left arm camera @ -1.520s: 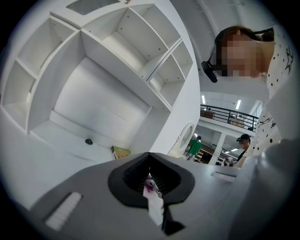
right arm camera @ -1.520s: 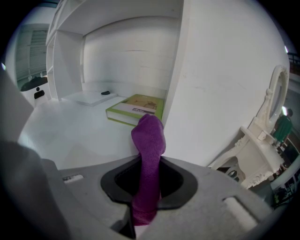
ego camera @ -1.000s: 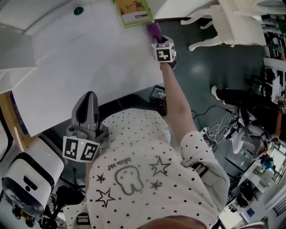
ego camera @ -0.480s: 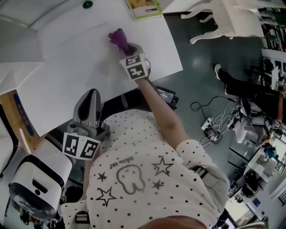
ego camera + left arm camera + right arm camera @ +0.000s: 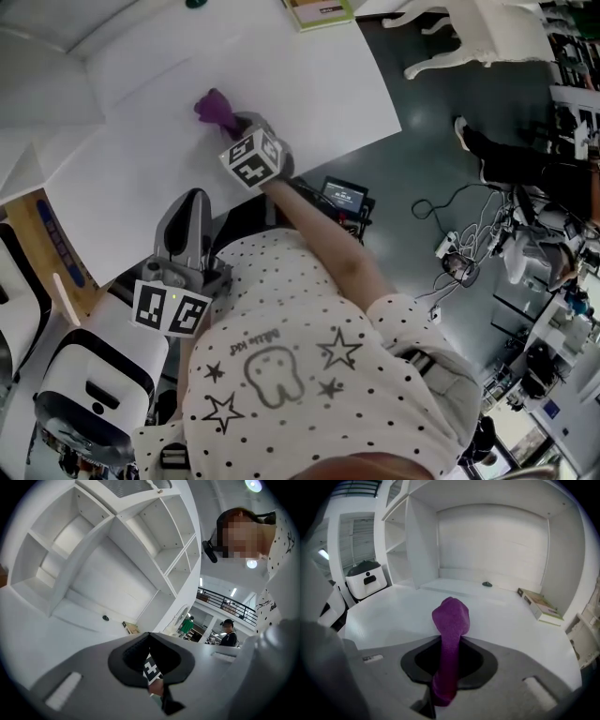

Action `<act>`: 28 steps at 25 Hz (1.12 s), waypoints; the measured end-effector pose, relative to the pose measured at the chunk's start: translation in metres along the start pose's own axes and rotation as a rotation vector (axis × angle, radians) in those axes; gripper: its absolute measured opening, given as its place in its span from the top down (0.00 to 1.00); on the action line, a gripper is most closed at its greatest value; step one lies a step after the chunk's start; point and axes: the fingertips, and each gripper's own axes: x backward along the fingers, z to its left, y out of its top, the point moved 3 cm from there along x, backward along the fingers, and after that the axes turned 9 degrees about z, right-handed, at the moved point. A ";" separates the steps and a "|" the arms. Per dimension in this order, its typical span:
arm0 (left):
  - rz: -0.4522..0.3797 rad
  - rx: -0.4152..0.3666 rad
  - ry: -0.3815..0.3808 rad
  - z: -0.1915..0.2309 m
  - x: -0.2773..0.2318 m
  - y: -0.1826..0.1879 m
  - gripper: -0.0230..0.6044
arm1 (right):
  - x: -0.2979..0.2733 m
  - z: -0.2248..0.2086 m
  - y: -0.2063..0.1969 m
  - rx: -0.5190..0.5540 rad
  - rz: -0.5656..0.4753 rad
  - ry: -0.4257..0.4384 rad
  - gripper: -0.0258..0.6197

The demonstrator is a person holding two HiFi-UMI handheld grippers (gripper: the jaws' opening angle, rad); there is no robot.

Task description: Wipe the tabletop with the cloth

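A purple cloth (image 5: 214, 107) is pressed on the white tabletop (image 5: 300, 84), left of its middle. My right gripper (image 5: 231, 124) is shut on it, with its marker cube just behind. In the right gripper view the cloth (image 5: 451, 620) sticks up and forward from between the closed jaws of the right gripper (image 5: 449, 665), its bunched end over the tabletop (image 5: 393, 616). My left gripper (image 5: 191, 208) hangs below the table's near edge, close to the person's body. The left gripper (image 5: 150, 660) is shut on nothing.
A green-and-white book (image 5: 321, 11) lies at the table's far edge, also seen as the book (image 5: 541, 604). A small dark knob (image 5: 487, 584) sits near the back wall. A white wheeled machine (image 5: 94, 394) stands at lower left. Cables (image 5: 455, 262) and a black device (image 5: 343, 195) lie on the floor.
My right gripper has dragged the purple cloth from the far right corner near the book leftward and nearer across the tabletop. The left gripper has stayed put.
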 end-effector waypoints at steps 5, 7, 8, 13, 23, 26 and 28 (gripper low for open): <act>-0.002 -0.002 0.001 0.005 0.001 0.006 0.97 | -0.005 -0.006 -0.007 -0.009 -0.043 -0.011 0.86; -0.003 -0.011 -0.007 0.003 -0.001 0.007 0.97 | -0.003 -0.007 -0.006 -0.001 -0.051 -0.014 0.86; -0.004 -0.015 -0.009 0.002 -0.001 0.008 0.97 | -0.002 -0.007 -0.007 -0.008 -0.054 -0.007 0.86; -0.001 -0.031 -0.024 0.000 -0.007 0.011 0.97 | -0.002 -0.004 -0.008 -0.001 -0.056 0.028 0.86; 0.005 -0.037 -0.050 -0.001 -0.012 0.008 0.97 | -0.008 0.001 -0.009 0.104 -0.024 0.015 0.86; -0.001 -0.033 -0.049 0.001 -0.011 0.010 0.97 | -0.008 -0.003 -0.009 0.089 -0.024 0.010 0.86; -0.005 -0.031 -0.049 0.001 -0.010 0.010 0.97 | -0.007 -0.008 -0.009 0.073 -0.025 0.003 0.86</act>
